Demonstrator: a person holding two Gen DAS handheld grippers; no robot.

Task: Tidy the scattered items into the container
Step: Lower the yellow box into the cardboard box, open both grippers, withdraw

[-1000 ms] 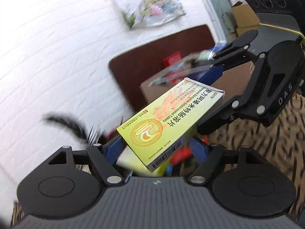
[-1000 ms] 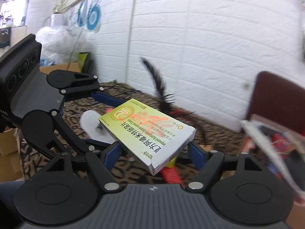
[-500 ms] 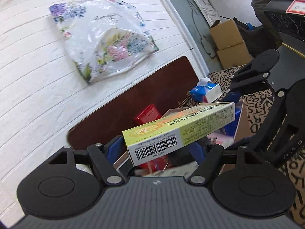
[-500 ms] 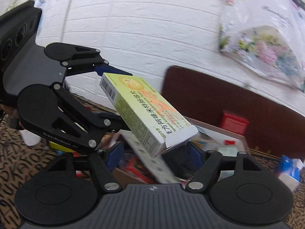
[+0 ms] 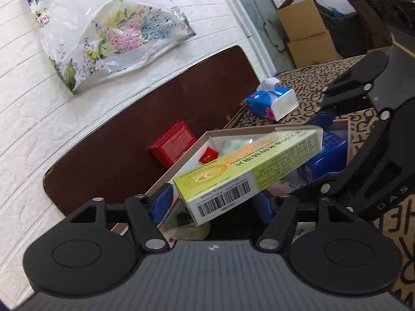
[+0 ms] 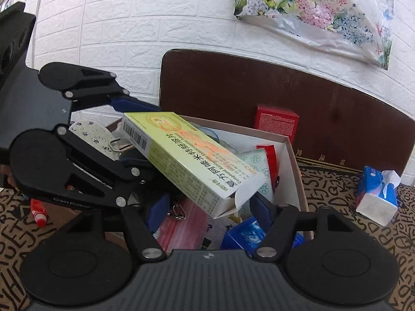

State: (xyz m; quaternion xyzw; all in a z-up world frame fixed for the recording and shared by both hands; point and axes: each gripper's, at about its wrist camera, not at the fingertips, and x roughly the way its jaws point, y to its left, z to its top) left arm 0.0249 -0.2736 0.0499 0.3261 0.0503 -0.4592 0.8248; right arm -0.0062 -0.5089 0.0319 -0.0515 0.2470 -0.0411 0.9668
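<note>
Right now one yellow-green medicine box (image 5: 249, 171) hangs slantwise over the open cardboard container (image 6: 293, 160), carried by two sets of tongs at once. The left tongs (image 5: 212, 202) sit around its barcode end, and the right tongs (image 6: 207, 207) are at the opposite end, where a flap gapes open. Sharing the load this way probably keeps the long, light carton from swinging while it is steered over the rim.

Both pairs stand fairly wide, as the carton's width demands. The right pair is closing with the flap end between its jaws, and its right pad meets the box. For the left pair, I cannot tell whether the pads press on the carton, because the box hides the contact.

Counting what shows: one container, already crowded; two blue packs (image 6: 246, 235) inside it; one red box (image 5: 173, 143) leaning on the brown board (image 5: 116, 140) behind; one tissue pack (image 5: 272, 101) on the patterned tabletop (image 6: 363, 235); one red tube (image 6: 39, 211) lying outside; one flowered bag (image 5: 111, 31) on the wall.
</note>
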